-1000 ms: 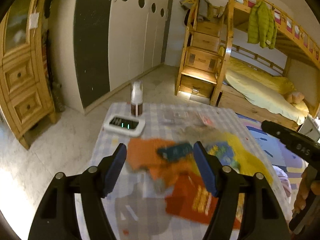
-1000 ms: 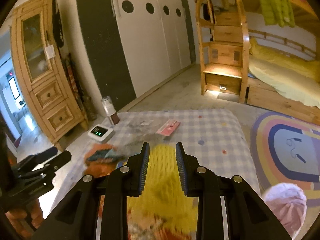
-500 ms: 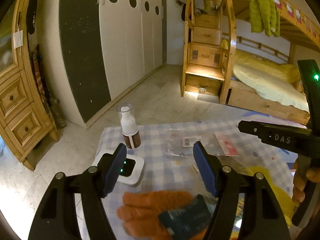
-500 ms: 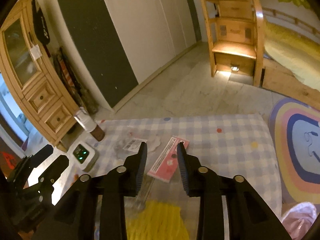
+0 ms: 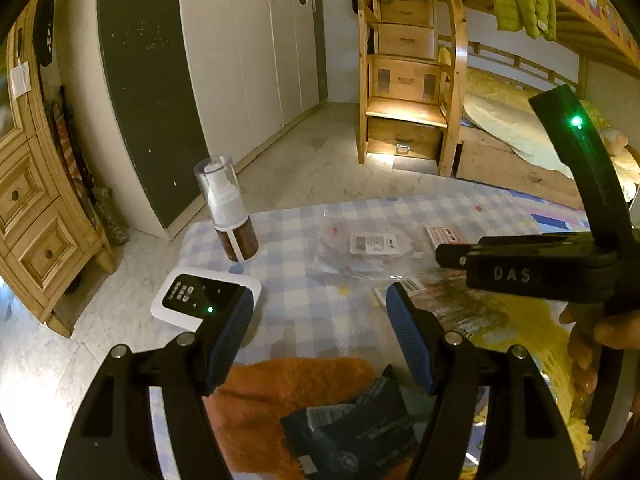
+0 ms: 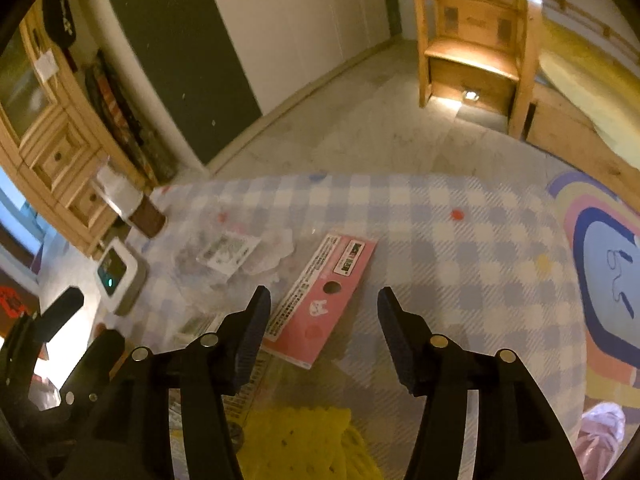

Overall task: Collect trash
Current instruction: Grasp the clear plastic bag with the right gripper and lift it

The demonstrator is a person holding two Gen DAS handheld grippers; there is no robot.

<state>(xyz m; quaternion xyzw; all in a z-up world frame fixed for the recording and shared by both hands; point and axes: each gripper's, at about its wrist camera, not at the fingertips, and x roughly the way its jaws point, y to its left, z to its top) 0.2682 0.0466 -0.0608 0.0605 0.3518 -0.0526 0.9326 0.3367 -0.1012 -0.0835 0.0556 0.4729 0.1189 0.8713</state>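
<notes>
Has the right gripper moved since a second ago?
Yes. The right gripper has gone forward from over the yellow cloth to the pink card on the checked table; its jaws have just been opening, nothing gripped.

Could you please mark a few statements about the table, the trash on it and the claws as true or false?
1. The flat pink card package lies on the checked tablecloth, ahead of the right claw. True.
2. The right claw grips the pink package. False: its jaws have just been opening and nothing is pinched.
3. The brown spray bottle with a clear cap stands upright. True.
4. The left claw holds the orange fuzzy glove. False: it is open above it.
</notes>
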